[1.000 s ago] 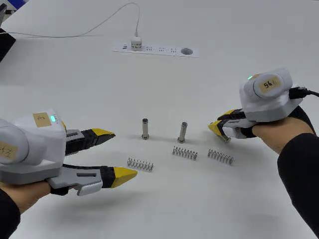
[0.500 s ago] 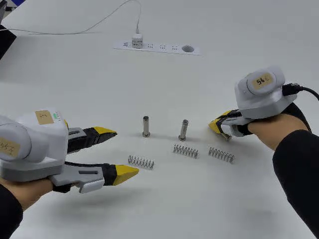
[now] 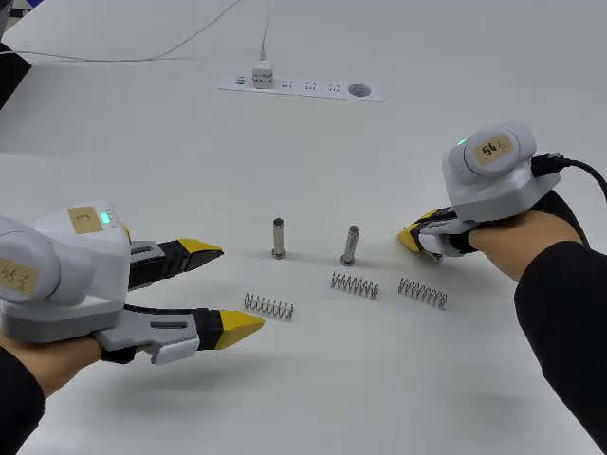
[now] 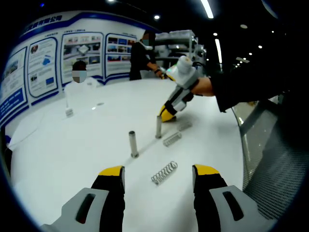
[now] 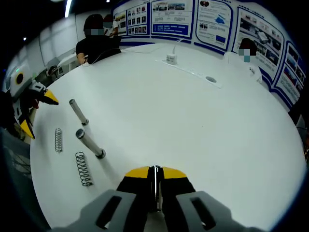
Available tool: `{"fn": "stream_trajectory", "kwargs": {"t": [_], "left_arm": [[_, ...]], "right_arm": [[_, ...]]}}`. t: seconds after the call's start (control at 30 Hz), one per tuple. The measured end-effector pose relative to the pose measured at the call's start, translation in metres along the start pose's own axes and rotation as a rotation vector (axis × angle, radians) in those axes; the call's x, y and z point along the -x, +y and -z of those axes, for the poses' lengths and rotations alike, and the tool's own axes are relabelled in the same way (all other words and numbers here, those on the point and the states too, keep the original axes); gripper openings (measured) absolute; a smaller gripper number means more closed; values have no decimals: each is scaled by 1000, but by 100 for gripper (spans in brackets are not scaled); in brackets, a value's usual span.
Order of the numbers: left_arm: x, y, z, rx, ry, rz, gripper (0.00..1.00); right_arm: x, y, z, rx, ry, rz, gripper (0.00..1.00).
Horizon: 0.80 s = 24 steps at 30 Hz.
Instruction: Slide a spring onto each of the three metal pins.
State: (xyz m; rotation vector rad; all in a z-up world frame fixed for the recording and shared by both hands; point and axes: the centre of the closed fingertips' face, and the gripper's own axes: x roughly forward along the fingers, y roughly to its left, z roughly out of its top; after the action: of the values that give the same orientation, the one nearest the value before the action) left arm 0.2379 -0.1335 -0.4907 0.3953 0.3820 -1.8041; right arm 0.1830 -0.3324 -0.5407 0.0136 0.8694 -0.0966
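Two metal pins [image 3: 278, 238] [image 3: 351, 245] stand upright mid-table. In front of them three springs lie flat in a row: left [image 3: 268, 305], middle [image 3: 354, 284], right [image 3: 422, 293]. My right gripper [image 3: 417, 242] is low over the table just right of the pins and is shut on a third metal pin [image 5: 155, 186], which runs lengthwise between its jaws. My left gripper [image 3: 228, 286] hovers open at the left, aimed at the left spring [image 4: 164, 172], with nothing between its fingers. The standing pins [image 4: 133, 144] [image 4: 158, 127] lie beyond that spring.
A white power strip [image 3: 303, 87] with a plugged charger and cable lies at the far side of the table. The white tabletop [image 3: 313, 379] is bare towards me. People stand by wall posters beyond the table.
The head camera has shifted slightly. Both grippers, the pins and the springs hold their places.
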Motion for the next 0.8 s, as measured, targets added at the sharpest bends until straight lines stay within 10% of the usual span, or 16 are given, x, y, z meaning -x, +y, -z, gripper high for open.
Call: {"fn": "stream_trajectory", "kwargs": {"t": [0.8], "left_arm": [[0, -1, -5, -4, -15, 3, 57]], "right_arm": [[27, 7, -2, -36, -45, 12, 9]]}}
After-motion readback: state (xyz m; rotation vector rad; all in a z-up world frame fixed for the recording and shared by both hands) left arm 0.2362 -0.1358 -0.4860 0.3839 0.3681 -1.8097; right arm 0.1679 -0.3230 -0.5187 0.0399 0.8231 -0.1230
